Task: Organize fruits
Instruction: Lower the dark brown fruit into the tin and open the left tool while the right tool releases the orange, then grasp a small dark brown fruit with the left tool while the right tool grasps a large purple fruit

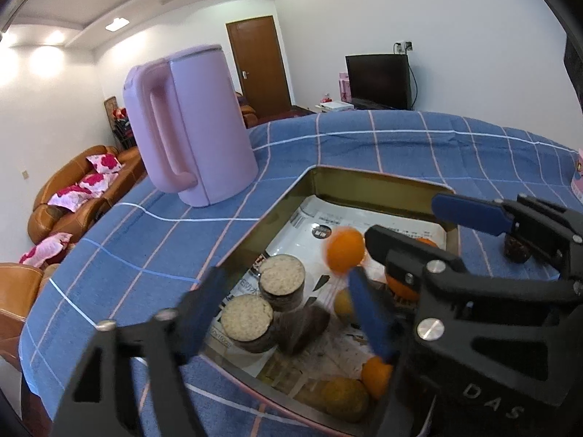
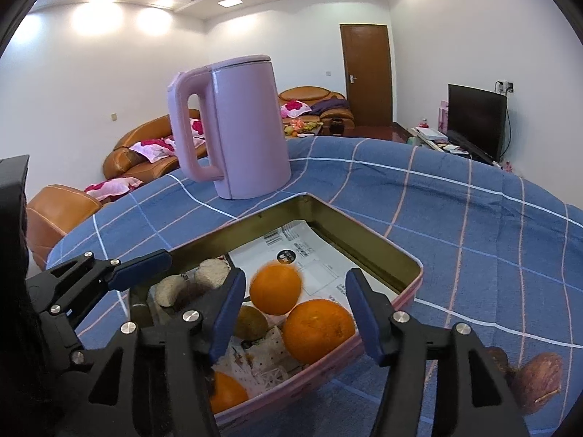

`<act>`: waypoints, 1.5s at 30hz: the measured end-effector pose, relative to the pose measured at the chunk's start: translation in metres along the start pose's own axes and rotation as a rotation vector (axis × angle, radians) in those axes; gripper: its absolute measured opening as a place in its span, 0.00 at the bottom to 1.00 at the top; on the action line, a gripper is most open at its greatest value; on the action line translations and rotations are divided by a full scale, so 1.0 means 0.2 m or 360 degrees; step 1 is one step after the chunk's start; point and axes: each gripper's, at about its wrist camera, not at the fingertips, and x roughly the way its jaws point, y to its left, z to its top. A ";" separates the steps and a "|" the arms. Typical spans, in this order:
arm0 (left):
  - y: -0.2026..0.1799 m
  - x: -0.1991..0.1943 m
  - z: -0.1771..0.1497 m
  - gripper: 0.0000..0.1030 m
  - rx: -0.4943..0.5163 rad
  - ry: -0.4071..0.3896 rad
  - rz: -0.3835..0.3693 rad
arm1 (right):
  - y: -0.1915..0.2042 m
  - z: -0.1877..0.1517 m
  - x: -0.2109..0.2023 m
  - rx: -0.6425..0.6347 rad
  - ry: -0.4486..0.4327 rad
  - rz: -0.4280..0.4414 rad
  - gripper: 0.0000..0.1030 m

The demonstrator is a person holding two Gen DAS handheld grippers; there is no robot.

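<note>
A pink metal tin lined with paper sits on the blue checked cloth. A blurred orange is in the air between my right gripper's open fingers, touching neither; it also shows in the left wrist view. My right gripper is open over the tin. Below it lie a big orange, a kiwi and another orange. My left gripper is open and empty above two round cakes and a dark fruit. The right gripper reaches in from the right.
A pink kettle stands on the cloth behind the tin. A brown fruit lies on the cloth right of the tin. The tin has raised walls. Sofas, a door and a TV stand beyond the table.
</note>
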 end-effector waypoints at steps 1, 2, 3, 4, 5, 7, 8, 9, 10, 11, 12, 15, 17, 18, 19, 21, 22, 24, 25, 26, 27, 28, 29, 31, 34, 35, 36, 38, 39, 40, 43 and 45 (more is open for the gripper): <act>0.00 -0.01 0.00 0.78 0.0003 -0.0007 0.0005 | 0.00 0.00 -0.01 0.0000 -0.0011 0.0001 0.58; 0.00 -0.01 0.00 0.78 0.0006 -0.0010 0.0001 | -0.01 0.00 -0.02 0.0004 -0.0018 0.0002 0.58; -0.01 -0.02 0.00 0.78 0.0010 -0.0009 -0.0004 | -0.01 0.00 -0.03 0.0009 -0.0026 0.0001 0.58; -0.01 -0.02 0.00 0.78 0.0014 -0.0009 -0.0001 | -0.02 0.00 -0.04 0.0013 -0.0039 -0.0004 0.58; -0.01 -0.02 0.00 0.78 0.0019 -0.0011 0.0009 | -0.02 0.00 -0.05 0.0015 -0.0046 -0.0009 0.58; -0.01 -0.02 0.00 0.78 0.0017 -0.0009 0.0013 | -0.03 0.01 -0.06 0.0015 -0.0060 -0.0025 0.59; -0.01 -0.03 0.00 0.78 0.0015 -0.0008 0.0015 | -0.03 0.00 -0.07 0.0016 -0.0068 -0.0035 0.59; -0.01 -0.03 0.01 0.78 0.0012 -0.0011 0.0018 | -0.04 0.00 -0.07 0.0017 -0.0073 -0.0044 0.59; -0.01 -0.04 0.01 0.78 0.0007 -0.0016 0.0020 | -0.04 0.00 -0.08 0.0018 -0.0080 -0.0054 0.60; -0.01 -0.04 0.01 0.78 0.0000 -0.0020 0.0020 | -0.04 0.00 -0.09 0.0015 -0.0087 -0.0068 0.60; 0.00 -0.04 0.02 0.78 -0.0007 -0.0021 0.0017 | -0.04 0.00 -0.10 0.0010 -0.0092 -0.0080 0.60; -0.01 -0.05 0.03 0.78 -0.0020 -0.0022 0.0004 | -0.04 0.00 -0.13 -0.0029 -0.0116 -0.0156 0.60; -0.01 -0.06 0.03 0.78 -0.0030 -0.0019 -0.0008 | -0.06 -0.01 -0.16 -0.0043 -0.0132 -0.0225 0.61; -0.01 -0.07 0.04 0.78 -0.0037 -0.0019 -0.0021 | -0.07 -0.02 -0.18 -0.0042 -0.0139 -0.0252 0.61; -0.01 -0.08 0.04 0.78 -0.0044 -0.0018 -0.0037 | -0.09 -0.02 -0.20 -0.0035 -0.0150 -0.0292 0.61; -0.03 -0.09 0.05 0.78 -0.0043 -0.0015 -0.0071 | -0.15 -0.03 -0.26 -0.0033 -0.0174 -0.0438 0.62; -0.05 -0.10 0.05 0.78 -0.0039 -0.0011 -0.0098 | -0.17 -0.04 -0.28 -0.0046 -0.0178 -0.0520 0.64; -0.09 -0.11 0.06 0.78 -0.0027 -0.0002 -0.0141 | -0.24 -0.07 -0.34 -0.0042 -0.0174 -0.0633 0.66; -0.12 -0.11 0.06 0.78 -0.0018 0.0001 -0.0165 | -0.29 -0.08 -0.36 -0.0023 -0.0165 -0.0675 0.66; -0.15 -0.12 0.07 0.78 -0.0005 0.0002 -0.0191 | -0.34 -0.10 -0.38 0.0006 -0.0156 -0.0719 0.66; -0.19 -0.12 0.07 0.78 0.0009 0.0003 -0.0209 | -0.39 -0.11 -0.41 0.0040 -0.0147 -0.0753 0.66; -0.21 -0.13 0.08 0.78 0.0022 0.0002 -0.0222 | -0.43 -0.12 -0.42 0.0067 -0.0142 -0.0768 0.66; -0.25 -0.13 0.08 0.78 0.0038 0.0005 -0.0243 | -0.48 -0.13 -0.44 0.0113 -0.0140 -0.0782 0.66; -0.29 -0.13 0.10 0.78 0.0045 0.0012 -0.0261 | -0.55 -0.14 -0.48 0.0189 -0.0145 -0.0784 0.66; -0.33 -0.13 0.12 0.78 0.0045 -0.0001 -0.0253 | -0.61 -0.16 -0.50 0.0240 -0.0111 -0.0770 0.66; -0.35 -0.13 0.13 0.78 0.0044 -0.0005 -0.0253 | -0.62 -0.17 -0.49 0.0254 -0.0080 -0.0758 0.66; -0.36 -0.13 0.14 0.78 0.0047 -0.0008 -0.0255 | -0.64 -0.18 -0.47 0.0268 -0.0051 -0.0744 0.66; -0.38 -0.13 0.15 0.78 0.0055 -0.0020 -0.0259 | -0.64 -0.19 -0.46 0.0287 -0.0011 -0.0713 0.66; -0.39 -0.13 0.16 0.78 0.0059 -0.0029 -0.0256 | -0.63 -0.19 -0.46 0.0287 -0.0005 -0.0701 0.66; -0.39 -0.13 0.16 0.78 0.0060 -0.0034 -0.0246 | -0.63 -0.19 -0.45 0.0280 0.0008 -0.0693 0.66; -0.39 -0.09 0.17 0.78 0.0046 -0.0022 -0.0228 | -0.64 -0.22 -0.40 0.0294 0.0102 -0.0677 0.66; -0.39 -0.07 0.18 0.78 0.0037 -0.0010 -0.0227 | -0.65 -0.22 -0.39 0.0321 0.0116 -0.0654 0.66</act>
